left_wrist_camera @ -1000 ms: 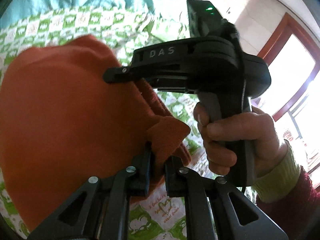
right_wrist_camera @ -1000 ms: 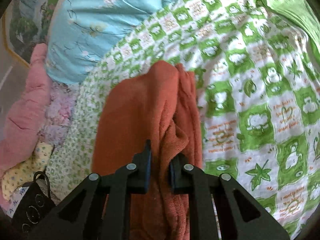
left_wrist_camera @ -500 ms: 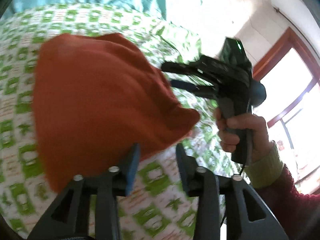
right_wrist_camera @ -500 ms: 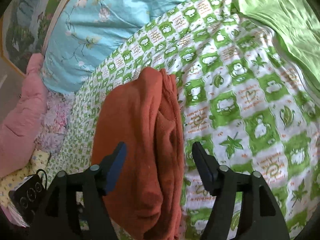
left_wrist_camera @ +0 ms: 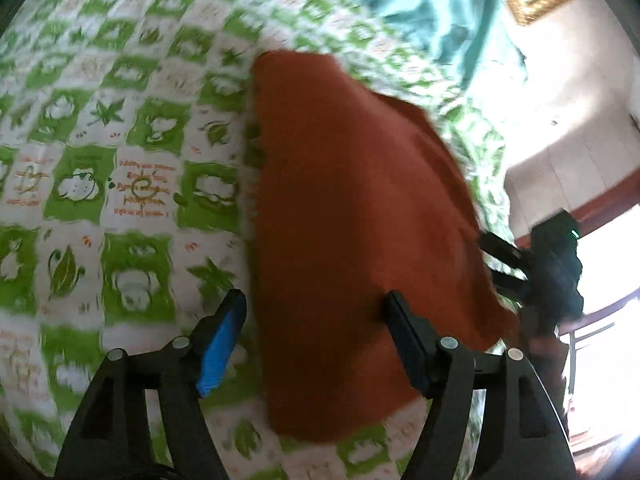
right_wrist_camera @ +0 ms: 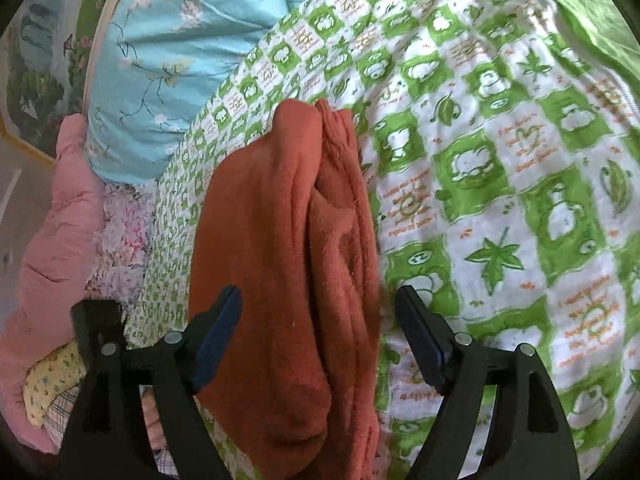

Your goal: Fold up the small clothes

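A folded rust-orange fleece garment (left_wrist_camera: 352,208) lies on the green-and-white checked bedspread (left_wrist_camera: 120,160). My left gripper (left_wrist_camera: 316,320) is open and empty, held above the garment's near edge. In the right wrist view the same garment (right_wrist_camera: 280,248) lies in layered folds, and my right gripper (right_wrist_camera: 318,320) is open and empty just above its near end. The right gripper also shows in the left wrist view (left_wrist_camera: 500,268), beyond the garment's right edge, open. The left wrist view is blurred by motion.
A light-blue floral pillow (right_wrist_camera: 180,52) and pink bedding (right_wrist_camera: 52,216) lie at the bed's far left. A plain green sheet (right_wrist_camera: 560,4) lies at the top right. A window with a red-brown frame (left_wrist_camera: 600,216) is beside the bed.
Both grippers were shut on the orange garment a second ago. They opened, let it go and drew back. The garment now lies folded on the bedspread.
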{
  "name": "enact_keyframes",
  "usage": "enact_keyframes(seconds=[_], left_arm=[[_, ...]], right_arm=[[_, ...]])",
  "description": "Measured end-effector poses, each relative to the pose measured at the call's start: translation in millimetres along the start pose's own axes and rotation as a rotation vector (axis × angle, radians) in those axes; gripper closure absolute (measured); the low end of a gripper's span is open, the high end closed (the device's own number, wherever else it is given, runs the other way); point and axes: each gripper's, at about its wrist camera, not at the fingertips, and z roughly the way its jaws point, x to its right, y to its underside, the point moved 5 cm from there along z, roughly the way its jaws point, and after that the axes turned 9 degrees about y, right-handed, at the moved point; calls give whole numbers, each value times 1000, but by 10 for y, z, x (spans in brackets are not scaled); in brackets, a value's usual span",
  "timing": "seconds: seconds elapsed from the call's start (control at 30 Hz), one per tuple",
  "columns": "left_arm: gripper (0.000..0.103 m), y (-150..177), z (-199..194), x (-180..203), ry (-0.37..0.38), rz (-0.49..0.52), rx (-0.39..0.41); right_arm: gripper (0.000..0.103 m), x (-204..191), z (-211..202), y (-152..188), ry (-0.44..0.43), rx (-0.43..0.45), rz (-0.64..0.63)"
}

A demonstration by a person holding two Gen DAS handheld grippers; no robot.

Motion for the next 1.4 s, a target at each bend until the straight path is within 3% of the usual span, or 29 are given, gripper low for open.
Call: enact_keyframes(seconds=[0.1, 0.17, 0.23, 0.3, 0.4, 0.63, 0.77, 0.87, 0.93, 1.03, 1.13, 1.23, 1.4], left_arm=[[24, -135, 117, -67, 46, -17, 6], [31, -215, 221, -27, 89, -3, 2], [48, -268, 333, 6, 132, 1, -12], [69, -296, 376, 7, 125, 8, -7], [76, -272, 180, 76, 124, 31, 25], [77, -70, -876, 76, 63, 74, 164], [77, 180, -1486, -232, -16, 44, 240], [77, 342, -1661, -502, -73, 24, 256], [77, 449, -1667, -759, -81, -20, 237], [71, 556, -1576, -1052, -27, -82, 203], [61, 492, -1646, -1178, 55, -115, 204], [53, 225, -1754, -1358, 37, -118, 251], [52, -361, -1883, -1725, 50, -182, 318]], right_arm=[[23, -26, 95, -7, -13, -20, -7], [25, -51, 154, 0, -33, -34, -9], [43, -98, 237, 21, -61, -56, -12], [57, -115, 301, 64, -40, -71, -13], [65, -249, 244, 99, -28, -44, -51], [68, -938, 269, 344, -193, -46, -155], [68, -1406, 567, 541, -293, -90, -202], [68, -1698, 853, 709, -331, -140, -237], [68, -1818, 1051, 805, -322, -175, -258], [67, -1825, 1256, 941, -247, -216, -290], [53, -1714, 1275, 956, -199, -245, -268], [45, -1684, 1093, 926, -140, -198, -289], [43, -1634, 893, 888, -170, -151, -224]])
